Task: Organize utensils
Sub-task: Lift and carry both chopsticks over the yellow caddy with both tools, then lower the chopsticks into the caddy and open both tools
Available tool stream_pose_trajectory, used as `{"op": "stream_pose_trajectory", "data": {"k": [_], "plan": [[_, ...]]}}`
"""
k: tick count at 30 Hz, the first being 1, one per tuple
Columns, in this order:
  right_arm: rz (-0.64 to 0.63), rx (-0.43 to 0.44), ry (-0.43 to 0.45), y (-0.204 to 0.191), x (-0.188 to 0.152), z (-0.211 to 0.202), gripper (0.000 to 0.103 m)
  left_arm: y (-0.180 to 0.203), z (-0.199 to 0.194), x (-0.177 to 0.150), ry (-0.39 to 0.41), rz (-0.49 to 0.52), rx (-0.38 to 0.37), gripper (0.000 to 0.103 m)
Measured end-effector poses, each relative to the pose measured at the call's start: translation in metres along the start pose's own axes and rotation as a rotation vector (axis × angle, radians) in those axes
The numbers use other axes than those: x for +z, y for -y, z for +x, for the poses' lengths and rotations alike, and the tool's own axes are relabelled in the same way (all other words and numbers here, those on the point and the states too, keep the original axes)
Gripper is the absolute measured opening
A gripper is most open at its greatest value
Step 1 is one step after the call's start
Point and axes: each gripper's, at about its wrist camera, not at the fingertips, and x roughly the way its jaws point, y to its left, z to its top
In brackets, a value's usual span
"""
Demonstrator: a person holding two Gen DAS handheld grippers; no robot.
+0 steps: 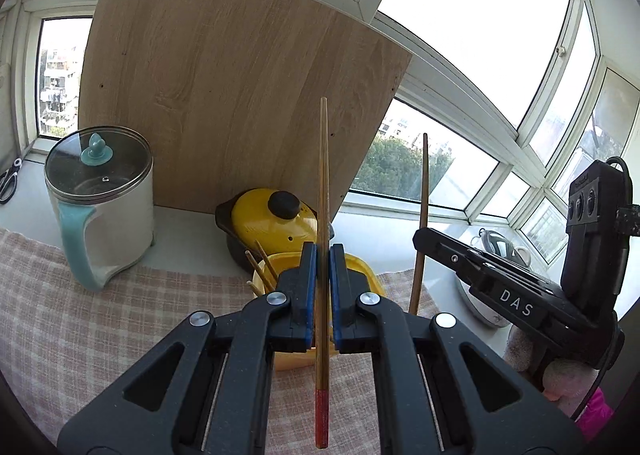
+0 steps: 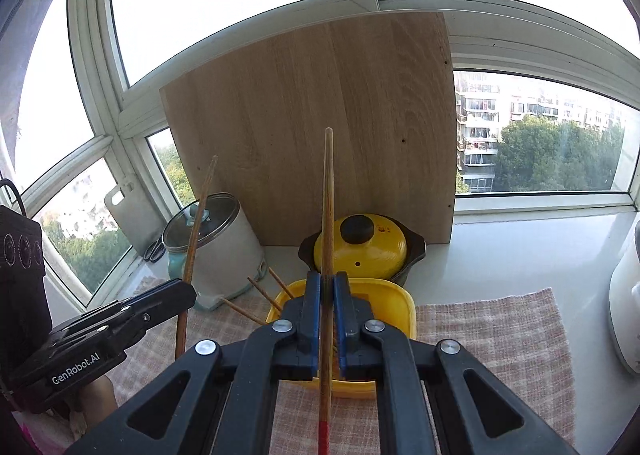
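My left gripper is shut on a wooden chopstick with a red end, held upright above the yellow box. My right gripper is shut on a second red-ended chopstick, also upright over the yellow box. Several chopsticks lean out of the box's left side. The right gripper and its chopstick show at the right of the left wrist view. The left gripper with its chopstick shows at the left of the right wrist view.
A yellow-lidded clay pot sits behind the box. A white kettle with a glass lid stands left. A wooden board leans on the window. Scissors lie on the sill. A white appliance stands right. A checked cloth covers the counter.
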Motion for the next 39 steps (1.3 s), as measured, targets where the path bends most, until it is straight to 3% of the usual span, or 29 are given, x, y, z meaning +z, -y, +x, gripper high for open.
{"op": "stream_pose_trajectory", "data": {"k": [12, 25, 30, 34, 39], "plan": [[-0.024, 0.005, 0.039, 0.018, 0.022, 0.035, 0.004, 0.010, 0.046, 0.017, 0.068, -0.005, 0.046, 0.004], [-0.037, 0.011, 0.043, 0.031, 0.016, 0.062, 0.004, 0.010, 0.079, 0.010, 0.057, 0.027, 0.056, 0.004], [-0.030, 0.022, 0.048, 0.035, 0.012, 0.061, 0.004, 0.010, 0.081, 0.006, 0.047, 0.019, 0.071, 0.004], [-0.024, 0.024, 0.046, 0.038, 0.010, 0.057, 0.013, 0.008, 0.077, 0.004, 0.050, 0.020, 0.067, 0.004], [-0.032, 0.017, 0.044, 0.038, 0.005, 0.052, 0.014, 0.006, 0.071, 0.004, 0.046, 0.020, 0.072, 0.004]]}}
